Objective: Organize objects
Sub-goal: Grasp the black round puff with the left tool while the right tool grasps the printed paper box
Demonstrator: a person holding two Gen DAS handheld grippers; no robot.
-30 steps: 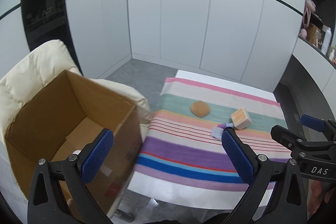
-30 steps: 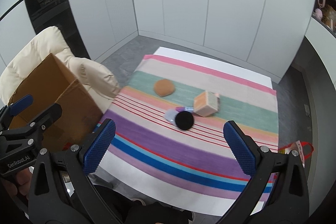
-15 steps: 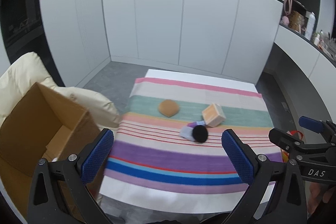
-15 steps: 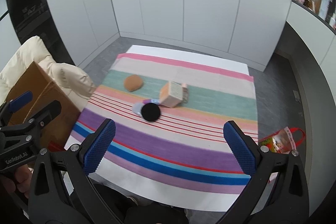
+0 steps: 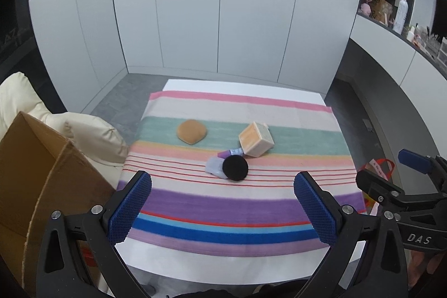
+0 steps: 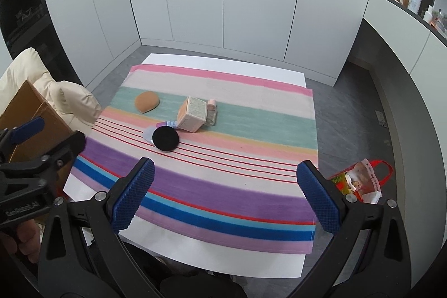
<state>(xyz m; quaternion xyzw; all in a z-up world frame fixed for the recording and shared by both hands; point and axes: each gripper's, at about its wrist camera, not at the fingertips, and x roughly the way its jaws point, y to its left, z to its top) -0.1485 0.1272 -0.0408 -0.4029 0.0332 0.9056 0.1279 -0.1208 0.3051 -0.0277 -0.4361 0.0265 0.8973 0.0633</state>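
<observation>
On the striped cloth [image 5: 237,200] lie a tan teardrop sponge [image 5: 191,131], a small peach-and-cream box [image 5: 256,139], a black round puff [image 5: 235,167] over a pale blue item, and a purple tube end. In the right wrist view I see the sponge [image 6: 147,101], the box [image 6: 193,114], the puff [image 6: 165,138] and a small clear bottle [image 6: 211,112] behind the box. My left gripper [image 5: 223,208] is open and empty above the cloth's near edge. My right gripper [image 6: 225,197] is open and empty, also near the front edge.
An open cardboard box [image 5: 36,175] stands on a cream cushioned chair [image 5: 92,138] left of the table. A red-handled bag [image 6: 360,180] lies on the floor to the right. White cabinet walls stand behind; a shelf with bottles [image 5: 399,13] is at the far right.
Both grippers have swung right, away from the cardboard box and towards the table. The objects now sit more central in both views. Both stay open.
</observation>
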